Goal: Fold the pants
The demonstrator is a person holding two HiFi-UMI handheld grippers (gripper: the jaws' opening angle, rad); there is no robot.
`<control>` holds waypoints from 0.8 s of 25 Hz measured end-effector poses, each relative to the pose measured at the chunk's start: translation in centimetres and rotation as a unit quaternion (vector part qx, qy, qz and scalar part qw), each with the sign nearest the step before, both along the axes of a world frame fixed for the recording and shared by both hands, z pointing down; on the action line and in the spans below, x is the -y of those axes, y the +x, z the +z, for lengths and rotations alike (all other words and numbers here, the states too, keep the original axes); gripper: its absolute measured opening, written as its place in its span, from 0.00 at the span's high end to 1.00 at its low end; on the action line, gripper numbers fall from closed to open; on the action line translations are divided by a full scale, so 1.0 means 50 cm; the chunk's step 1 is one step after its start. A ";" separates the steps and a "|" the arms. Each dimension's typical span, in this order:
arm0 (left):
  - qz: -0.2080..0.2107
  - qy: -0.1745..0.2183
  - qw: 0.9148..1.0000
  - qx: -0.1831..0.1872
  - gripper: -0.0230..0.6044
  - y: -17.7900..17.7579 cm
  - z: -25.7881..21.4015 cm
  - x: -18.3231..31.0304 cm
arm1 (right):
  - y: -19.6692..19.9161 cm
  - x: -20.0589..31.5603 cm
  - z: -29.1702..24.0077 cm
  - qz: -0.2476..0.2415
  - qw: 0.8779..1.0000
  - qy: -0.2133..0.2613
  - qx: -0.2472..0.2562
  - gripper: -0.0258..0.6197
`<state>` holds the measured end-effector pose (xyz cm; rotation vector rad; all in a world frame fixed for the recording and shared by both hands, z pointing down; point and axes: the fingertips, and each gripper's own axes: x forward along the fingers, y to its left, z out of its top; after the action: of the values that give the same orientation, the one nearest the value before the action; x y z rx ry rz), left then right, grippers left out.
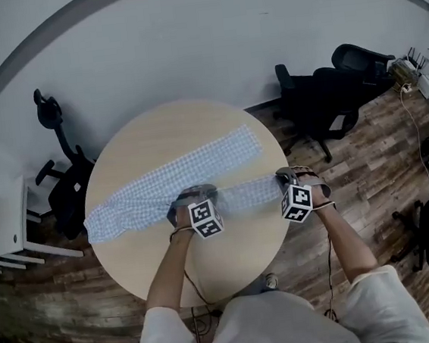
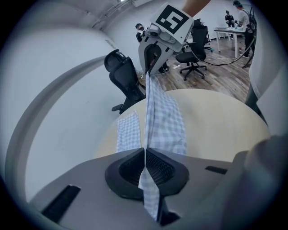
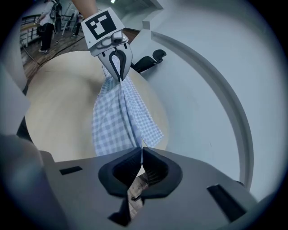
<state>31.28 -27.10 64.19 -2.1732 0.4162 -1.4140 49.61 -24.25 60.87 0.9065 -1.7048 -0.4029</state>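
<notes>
Pants: blue-and-white checked pants lay in a long band across the round table, slanting from its left edge toward its far right edge.
Raised edge: the long side of the cloth nearest the person was lifted off the tabletop. It was pulled into 1 straight, taut line between the 2 grippers, and the fabric below that line hung back down to the table.
Left gripper: the left gripper had its jaws pressed together on a thin pinch of the checked cloth, which passed between the pads and out behind them. It was over the middle of the table.
Right gripper: the right gripper had its jaws clamped together on the other end of the same edge, with a scrap of cloth showing behind the pads. It was just above the table's right edge.
Marker cubes: each gripper carried a cube with black-and-white square markers.
Person: 2 bare forearms reached in over the table's near edge, out of white sleeves.
Table: pale wood, bare on the near half.
Surroundings: a dark plank floor lay under the table and a curved white wall stood beyond its far edge. Black office chairs stood past the far right edge, and 1 more stood past the left edge. A white shelf unit stood further left.
</notes>
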 end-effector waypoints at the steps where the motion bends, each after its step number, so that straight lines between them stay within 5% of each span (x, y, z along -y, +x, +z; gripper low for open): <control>1: -0.004 -0.001 1.000 -0.002 0.90 -0.001 0.002 0.019 | 0.000 0.017 0.002 -0.004 1.000 -0.003 -0.001 0.91; 20: -0.101 -0.038 0.994 0.016 0.90 0.039 0.034 0.334 | 0.056 0.390 0.057 -0.097 0.991 -0.085 0.014 0.91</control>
<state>33.23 -43.77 65.91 -2.2161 0.5929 -1.5944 52.40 -43.77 63.72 0.6265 -1.8304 -0.3678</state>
